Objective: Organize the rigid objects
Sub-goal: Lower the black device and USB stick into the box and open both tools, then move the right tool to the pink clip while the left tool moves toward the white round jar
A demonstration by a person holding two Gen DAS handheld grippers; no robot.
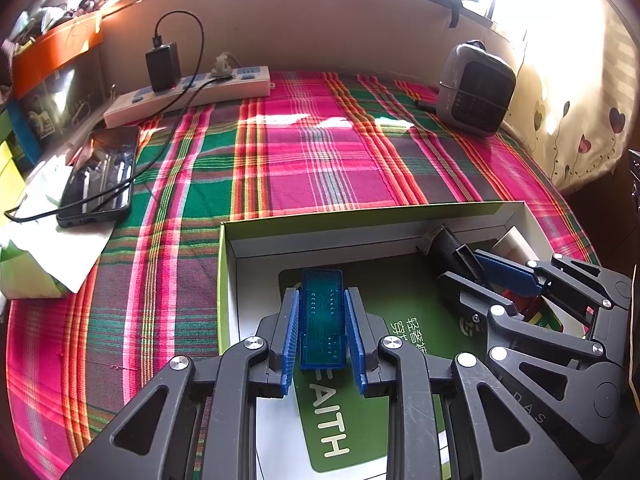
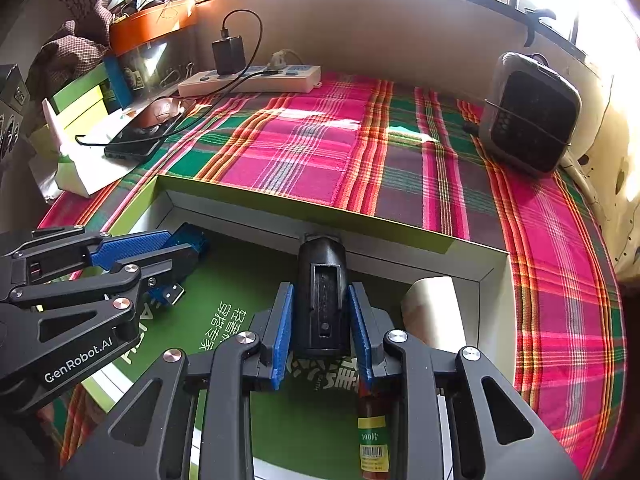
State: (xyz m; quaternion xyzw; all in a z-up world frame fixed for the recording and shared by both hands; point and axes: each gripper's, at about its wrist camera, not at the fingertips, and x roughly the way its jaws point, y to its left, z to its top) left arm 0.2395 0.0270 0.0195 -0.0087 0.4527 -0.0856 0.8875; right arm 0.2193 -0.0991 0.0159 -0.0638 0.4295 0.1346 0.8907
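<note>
My left gripper (image 1: 322, 300) is shut on a translucent blue USB module (image 1: 322, 316) and holds it over the green-lined open box (image 1: 360, 222). It also shows in the right wrist view (image 2: 188, 252), with the module's metal plug (image 2: 173, 293) sticking out below. My right gripper (image 2: 321, 300) is shut on a black cylindrical device (image 2: 321, 292) near the box's far wall (image 2: 400, 256). It also shows in the left wrist view (image 1: 484, 268). A white roll (image 2: 434, 312) and a brown bottle (image 2: 373, 436) lie in the box.
The box sits on a pink and green plaid cloth (image 1: 320, 152). A phone on a cable (image 1: 100, 172), a power strip with charger (image 1: 188, 92) and a small grey heater (image 1: 476, 88) stand beyond. Boxes and clutter (image 2: 88, 92) line the left side.
</note>
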